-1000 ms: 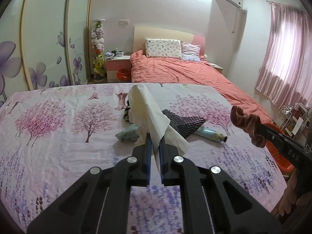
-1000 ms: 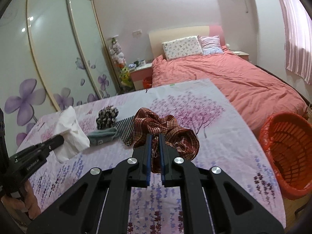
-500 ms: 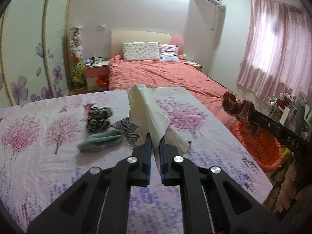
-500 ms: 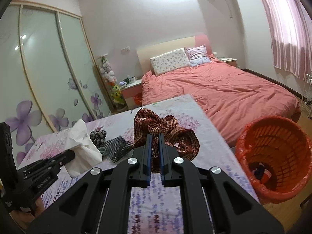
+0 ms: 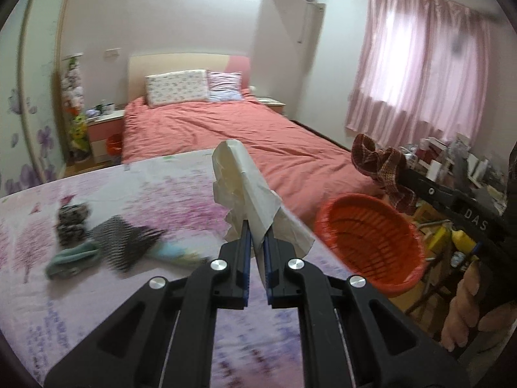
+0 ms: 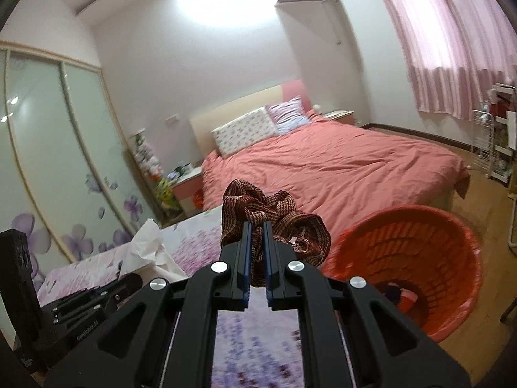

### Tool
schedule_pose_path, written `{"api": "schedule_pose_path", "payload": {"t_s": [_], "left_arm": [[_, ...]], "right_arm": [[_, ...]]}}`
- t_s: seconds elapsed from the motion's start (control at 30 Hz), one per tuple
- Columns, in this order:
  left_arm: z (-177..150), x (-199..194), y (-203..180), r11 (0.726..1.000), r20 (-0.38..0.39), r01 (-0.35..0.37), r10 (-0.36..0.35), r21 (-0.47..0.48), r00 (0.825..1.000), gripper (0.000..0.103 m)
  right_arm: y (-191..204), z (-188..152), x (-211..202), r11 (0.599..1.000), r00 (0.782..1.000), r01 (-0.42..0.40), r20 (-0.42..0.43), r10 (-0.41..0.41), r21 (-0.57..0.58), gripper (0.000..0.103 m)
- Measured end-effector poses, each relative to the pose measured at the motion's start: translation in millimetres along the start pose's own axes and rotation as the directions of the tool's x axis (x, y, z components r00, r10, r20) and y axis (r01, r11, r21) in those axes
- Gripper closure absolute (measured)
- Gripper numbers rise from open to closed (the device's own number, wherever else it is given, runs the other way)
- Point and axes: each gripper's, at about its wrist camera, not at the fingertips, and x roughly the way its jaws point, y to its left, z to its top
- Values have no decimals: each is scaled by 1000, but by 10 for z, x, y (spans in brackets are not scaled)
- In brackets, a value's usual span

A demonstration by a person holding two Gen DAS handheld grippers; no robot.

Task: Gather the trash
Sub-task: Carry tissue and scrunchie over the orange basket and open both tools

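- Tongs, left (image 5: 255, 242): your jaws are pinched nearly together on a crumpled cream paper sheet (image 5: 245, 190), which stands up and fans out ahead of the tips above the bench (image 5: 161, 187).
- Tongs, right (image 6: 257, 245): your jaws are closed to a narrow gap on a bunched brown woven cloth (image 6: 274, 220), gripped at its middle with loops spilling to either side.
- Orange basket (image 6: 420, 258): it sits just ahead and to the right of your right tongs, beyond the bench edge and below the cloth; some small items already lie at its bottom.
- Handling, paper: judged light and limp but crease-holding; a pinch at a thick fold, as you have now, should keep it from tearing or slipping out.
- Handling, cloth: judged soft, light and floppy; dangling loops may catch the basket rim, so a grip at the bunched centre suits it best.
- Remaining items: a teal cloth (image 5: 71, 258), a dark patterned piece (image 5: 126, 242) and a speckled ball (image 5: 71, 220) lie on the bench, left of your left tongs and well apart from the basket.
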Motion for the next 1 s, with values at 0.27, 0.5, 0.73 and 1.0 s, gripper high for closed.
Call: {"api": "schedule_pose_path", "payload": {"t_s": [0.27,0.5,0.73,1.0], "left_arm": [[114,358,-683,990,-13,120,-120,73,993,95],[147,600,-1139,974,-36,195,-192,117,981,95],[124,983,-1440,966,-99,225,-214,130,972,89],[-54,1292,-1360,980,-163,154,-133,124,978,62]], "right_arm": [[-522,108,-28,993,996,76,36,-80,88,96],[-793,140,7,982,990,120,52,-128,147,96],[-1059,91,107,967,986,152,33,-162,203,96],[-1252,-80,223,953,981,191,-37,-188,235,67]]}}
